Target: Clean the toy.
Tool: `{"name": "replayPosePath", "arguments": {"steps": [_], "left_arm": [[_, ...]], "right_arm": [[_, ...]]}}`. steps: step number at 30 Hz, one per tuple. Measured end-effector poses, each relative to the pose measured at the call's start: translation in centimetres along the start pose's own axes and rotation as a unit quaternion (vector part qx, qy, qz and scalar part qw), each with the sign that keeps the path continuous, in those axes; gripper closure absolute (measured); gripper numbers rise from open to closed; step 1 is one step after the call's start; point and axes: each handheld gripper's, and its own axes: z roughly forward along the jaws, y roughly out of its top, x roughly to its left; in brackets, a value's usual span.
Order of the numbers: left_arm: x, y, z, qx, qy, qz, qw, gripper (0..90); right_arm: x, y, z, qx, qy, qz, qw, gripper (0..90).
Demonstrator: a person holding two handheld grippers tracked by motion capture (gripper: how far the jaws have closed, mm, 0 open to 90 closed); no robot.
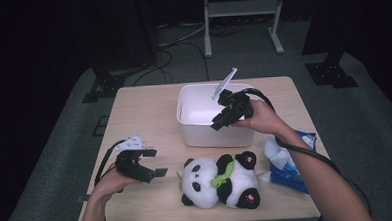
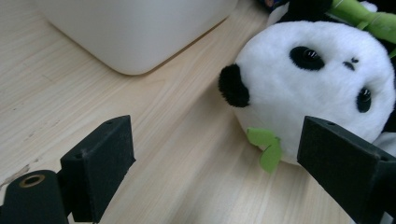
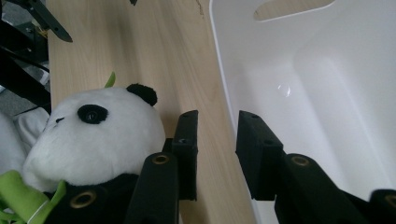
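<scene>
Beside the white bin point(image 1: 212, 132), an unlabelled plush panda point(image 1: 219, 182) lies.

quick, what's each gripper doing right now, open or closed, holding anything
Left gripper: open wide, holding nothing, fingers beside the panda's head.
Right gripper: open a little, holding nothing, its fingers either side of the white bin's near wall.

high view: above, whole table point(image 1: 148, 100) | both claw views: close, low, sharing panda point(image 2: 317, 79) and bin point(image 3: 327, 93)
</scene>
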Motion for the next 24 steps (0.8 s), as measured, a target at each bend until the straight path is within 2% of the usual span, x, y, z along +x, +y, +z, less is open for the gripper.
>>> {"name": "replayPosePath", "arguments": {"steps": [4, 10, 11, 24], "left_arm": [[-0.1, 0.1, 0.0, 0.001, 0.001, 0.003, 1.0000, 9.6], [-0.1, 0.1, 0.0, -0.004, -0.001, -0.001, 1.0000, 9.6], [-0.2, 0.0, 0.0, -0.001, -0.002, 0.000, 1.0000, 9.6], [-0.5, 0.3, 0.2, -0.003, -0.008, 0.002, 1.0000, 9.5]], "right_arm": [[0.8, -0.5, -0.7, -0.005, -0.002, -0.004, 1.0000, 65.7], [2.2, -1.5, -1.3, -0.009, 0.007, -0.006, 0.9999, 63.9], [2.8, -1.9, -1.4, -0.009, 0.013, -0.006, 0.9998, 63.2], [5.2, -3.9, 0.1, 0.018, 0.040, -0.015, 0.9989, 59.0]]}}
